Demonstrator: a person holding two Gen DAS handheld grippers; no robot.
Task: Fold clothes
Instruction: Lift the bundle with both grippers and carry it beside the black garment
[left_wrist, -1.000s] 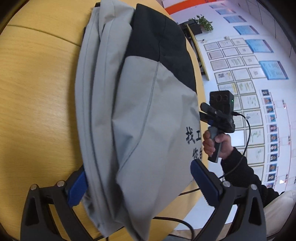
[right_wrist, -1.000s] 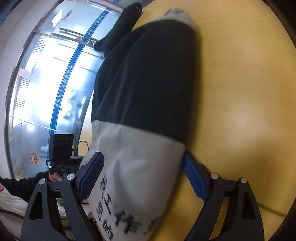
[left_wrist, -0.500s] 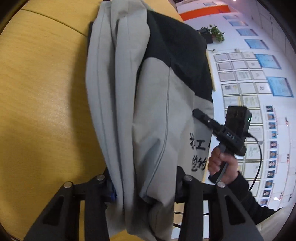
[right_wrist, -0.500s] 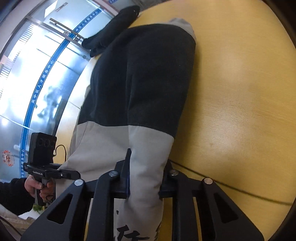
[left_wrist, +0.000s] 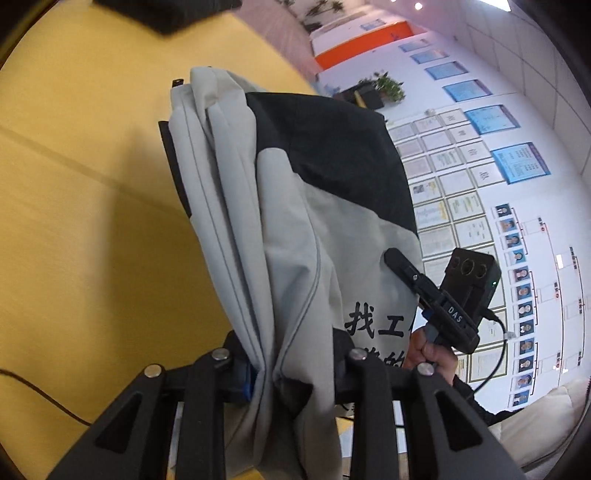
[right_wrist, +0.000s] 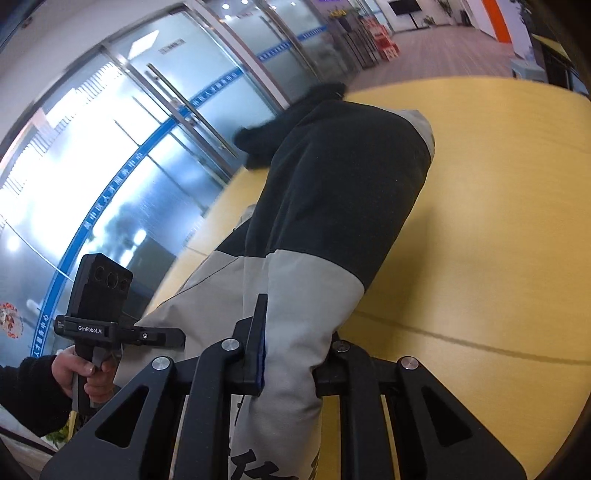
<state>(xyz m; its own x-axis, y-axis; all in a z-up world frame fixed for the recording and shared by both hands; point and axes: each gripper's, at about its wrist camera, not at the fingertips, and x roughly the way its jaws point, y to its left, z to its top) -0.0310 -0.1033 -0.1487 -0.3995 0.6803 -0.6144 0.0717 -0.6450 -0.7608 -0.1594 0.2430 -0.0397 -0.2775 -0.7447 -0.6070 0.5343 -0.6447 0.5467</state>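
Both tongs are clamped on the near hem of the grey and black jacket (left_wrist: 295, 229). The left tongs (left_wrist: 291, 369) have just been closing and now pinch a bunched grey fold between their pads; the right tongs (right_wrist: 291, 354) have likewise just closed on the grey corner at the other side. From each grip the jacket stretches forward and down to the yellow table (left_wrist: 81, 221), where its black far part rests beside a dark garment (right_wrist: 295, 122) lying beyond it. This looks like the lifting stage of a fold: the near edge is raised off the table. The next move probably calls for carrying both corners forward together, level with each other, and laying them over the far part.
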